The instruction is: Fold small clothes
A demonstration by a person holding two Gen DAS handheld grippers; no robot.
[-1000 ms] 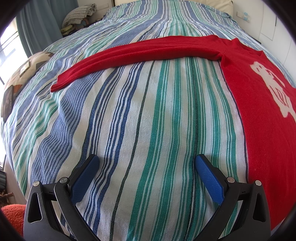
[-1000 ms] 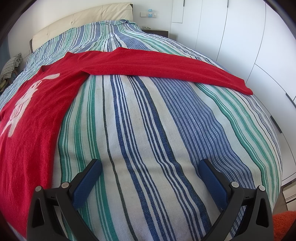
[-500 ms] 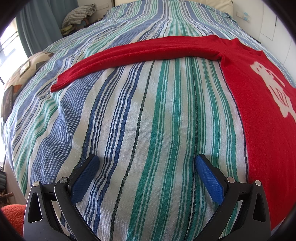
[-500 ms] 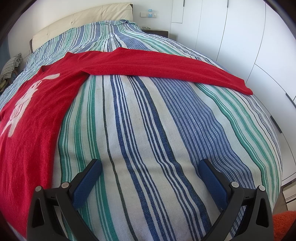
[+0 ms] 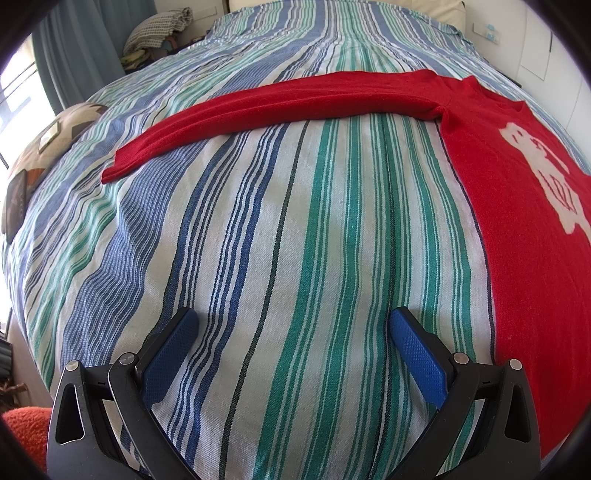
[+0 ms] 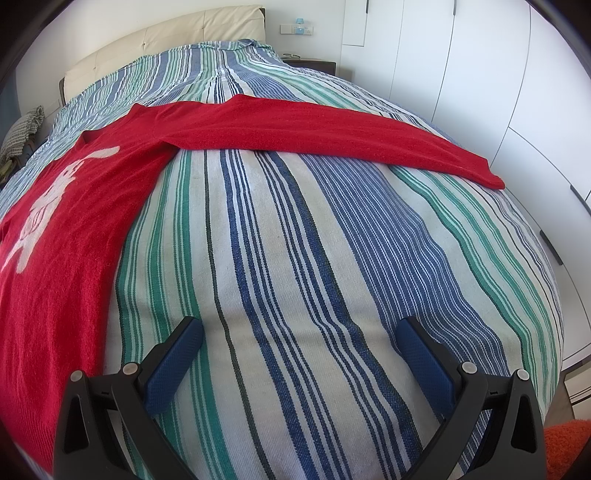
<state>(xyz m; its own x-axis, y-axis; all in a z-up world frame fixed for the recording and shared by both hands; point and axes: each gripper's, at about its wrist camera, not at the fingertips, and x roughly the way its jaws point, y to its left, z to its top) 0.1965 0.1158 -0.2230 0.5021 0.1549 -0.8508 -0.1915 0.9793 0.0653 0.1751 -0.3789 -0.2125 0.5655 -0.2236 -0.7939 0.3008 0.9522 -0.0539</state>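
At the far left of the left wrist view a patterned beige cushion (image 5: pixel 62 127) is half lost in window glare beside a blue-grey curtain (image 5: pixel 79 55), and a checked folded cloth (image 5: pixel 159 27) heaped beyond the bed is too small to make out further. The left gripper (image 5: pixel 293 334) hovers low over the striped blue, green and white woven bedcover (image 5: pixel 295 229), its black arms spread wide and its blue textured pads (image 5: pixel 170 349) holding nothing. The red knitted long-sleeved sweater (image 5: pixel 517 206) lies flat on the bedcover between the two grippers, one sleeve stretched out leftward; its hem runs out of frame at the lower right, and the white knitted motif (image 5: pixel 546 173) on its chest is cut by the frame edge (its figure is hard to read). In the right wrist view the same sweater (image 6: pixel 74 236) fills the left side, its other sleeve reaching rightward towards the bed's edge, the cuff lying flat. The right gripper (image 6: pixel 299 332) likewise stands wide open and empty above bare bedcover (image 6: pixel 295 240), just beside the sweater's side seam. Behind are a padded cream headboard (image 6: pixel 166 37) and smooth white wardrobe doors (image 6: pixel 480 74); an orange fuzzy rug (image 6: pixel 569 446) shows only as a corner.
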